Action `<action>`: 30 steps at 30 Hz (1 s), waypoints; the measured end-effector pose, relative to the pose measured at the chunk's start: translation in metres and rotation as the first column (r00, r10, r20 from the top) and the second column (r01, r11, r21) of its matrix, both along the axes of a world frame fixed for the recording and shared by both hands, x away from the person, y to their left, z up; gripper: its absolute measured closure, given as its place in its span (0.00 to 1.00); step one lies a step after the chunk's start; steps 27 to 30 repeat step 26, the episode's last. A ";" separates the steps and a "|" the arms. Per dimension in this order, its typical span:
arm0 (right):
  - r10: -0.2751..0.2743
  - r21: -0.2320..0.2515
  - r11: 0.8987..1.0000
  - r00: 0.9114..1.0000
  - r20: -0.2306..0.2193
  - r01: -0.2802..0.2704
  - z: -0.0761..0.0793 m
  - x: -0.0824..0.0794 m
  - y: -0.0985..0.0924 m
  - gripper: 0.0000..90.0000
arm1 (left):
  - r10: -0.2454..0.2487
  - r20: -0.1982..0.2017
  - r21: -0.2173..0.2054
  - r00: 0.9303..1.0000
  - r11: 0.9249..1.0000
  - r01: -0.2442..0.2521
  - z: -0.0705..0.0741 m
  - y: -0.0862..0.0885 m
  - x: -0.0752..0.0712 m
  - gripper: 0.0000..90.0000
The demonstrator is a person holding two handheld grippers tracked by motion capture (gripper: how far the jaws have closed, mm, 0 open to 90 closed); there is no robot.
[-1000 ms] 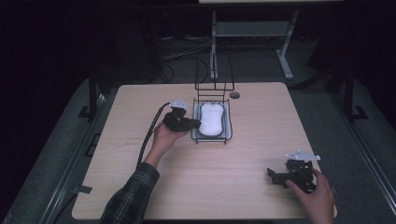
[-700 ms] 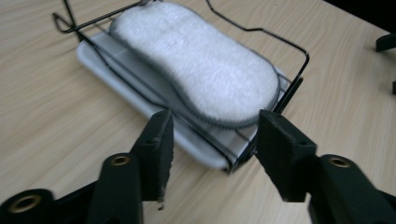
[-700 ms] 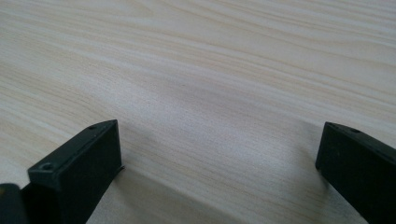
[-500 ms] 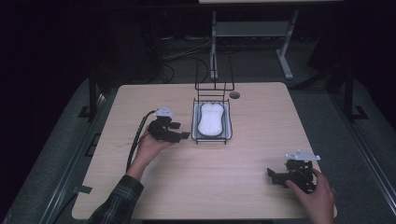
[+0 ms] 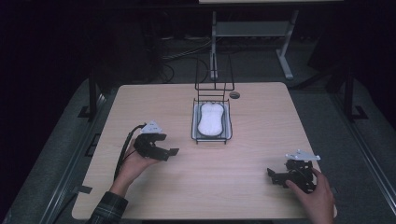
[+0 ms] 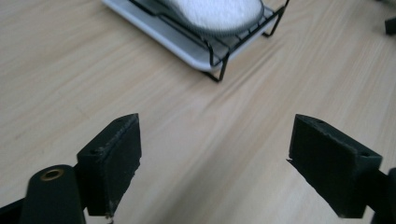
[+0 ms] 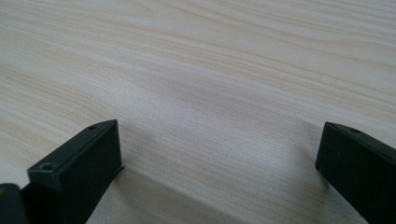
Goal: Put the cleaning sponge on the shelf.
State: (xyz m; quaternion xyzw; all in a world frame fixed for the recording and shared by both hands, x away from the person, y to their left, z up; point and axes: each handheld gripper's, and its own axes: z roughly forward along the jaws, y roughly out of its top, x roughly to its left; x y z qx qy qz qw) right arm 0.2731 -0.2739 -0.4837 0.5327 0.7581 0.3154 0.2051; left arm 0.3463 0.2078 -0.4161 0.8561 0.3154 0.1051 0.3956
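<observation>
Since the earlier frame, the left gripper (image 5: 173,152) was drawn lower left from the rack (image 5: 195,135), jaws just spread, empty. Pale wooden table (image 5: 243,186), dark room. Right gripper (image 5: 271,174) spread, lower right; wood grain seen close.

1 wire rack (image 5: 212,136), 1 white mouse (image 5: 210,117), 2 grippers (image 5: 173,152).

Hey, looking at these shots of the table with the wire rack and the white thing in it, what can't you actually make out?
- White object in the wire rack: high view too small to tell what it is; the left gripper view's top edge cuts it off.
- Small dark round spot on the table: too small to identify.
- Floor behind the table: too dark to read.
- Right hand-held gripper: its own view has bare tabletop between open jaws.
</observation>
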 end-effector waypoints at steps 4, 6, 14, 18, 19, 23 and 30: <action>0.000 0.000 1.000 1.000 0.000 0.000 0.000 0.000 0.000 0.00 | 0.011 0.008 0.026 1.000 1.000 -0.012 -0.004 0.007 -0.015 0.16; 0.000 0.000 1.000 1.000 0.000 0.000 0.000 0.000 0.000 0.00 | 0.016 0.015 0.033 1.000 0.999 -0.016 -0.006 0.012 -0.022 0.15; 0.000 0.000 1.000 1.000 0.000 0.000 0.000 0.000 0.000 0.00 | 0.029 0.002 0.056 1.000 0.998 -0.029 -0.018 0.028 -0.047 0.15; 0.000 0.000 1.000 1.000 0.000 0.000 0.000 0.000 0.000 0.00 | 0.037 -0.009 0.073 0.999 0.997 -0.037 -0.023 0.035 -0.057 0.15; 0.000 0.000 1.000 1.000 0.000 0.000 0.000 0.000 0.000 0.00 | 0.037 -0.012 0.078 0.999 0.996 -0.036 -0.025 0.036 -0.060 0.15; 0.000 0.000 1.000 1.000 0.000 0.000 0.000 0.000 0.000 0.00 | 0.041 -0.029 0.097 0.999 0.995 -0.038 -0.030 0.041 -0.070 0.15; 0.000 0.000 1.000 1.000 0.000 0.000 0.000 0.000 0.000 0.00 | 0.042 -0.039 0.110 0.998 0.993 -0.038 -0.034 0.044 -0.075 0.15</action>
